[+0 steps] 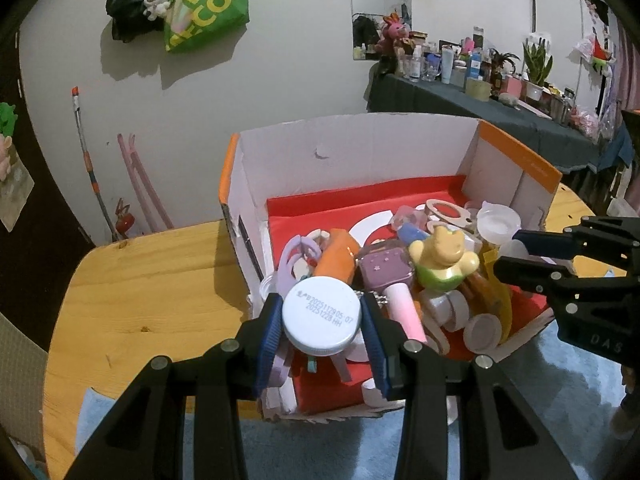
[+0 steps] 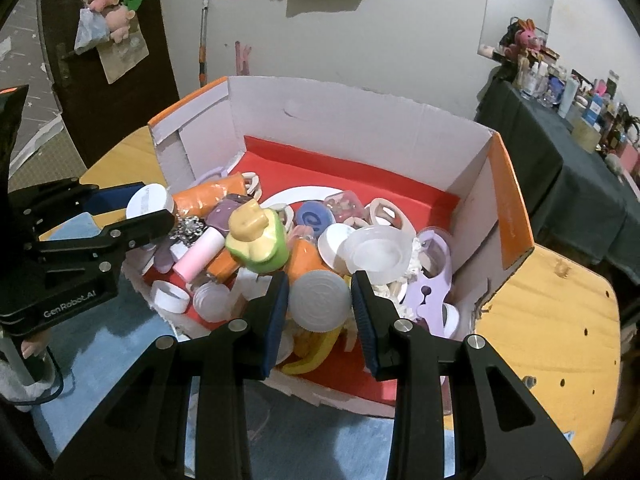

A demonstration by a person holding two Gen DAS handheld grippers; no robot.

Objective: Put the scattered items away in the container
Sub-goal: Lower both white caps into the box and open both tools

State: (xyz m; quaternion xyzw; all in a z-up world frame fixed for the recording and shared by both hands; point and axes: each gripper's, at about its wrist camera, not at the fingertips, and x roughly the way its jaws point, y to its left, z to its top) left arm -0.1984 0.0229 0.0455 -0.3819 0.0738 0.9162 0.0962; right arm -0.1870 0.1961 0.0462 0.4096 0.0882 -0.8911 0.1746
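Last lids going in
Left gripper (image 1: pixel 322 326) pinches white cap (image 1: pixel 321 314), right gripper (image 2: pixel 320 300) translucent lid (image 2: pixel 319 301), above the nearly full box (image 2: pixel 360 112).

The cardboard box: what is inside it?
Inside the cardboard box lie a green-and-yellow bear toy, a pink tube, an orange pouch, lids and purple cutouts. The pile covers most of the red floor.

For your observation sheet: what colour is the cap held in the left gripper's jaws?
White, with a printed date code on top; the cap shows best in the left wrist view.
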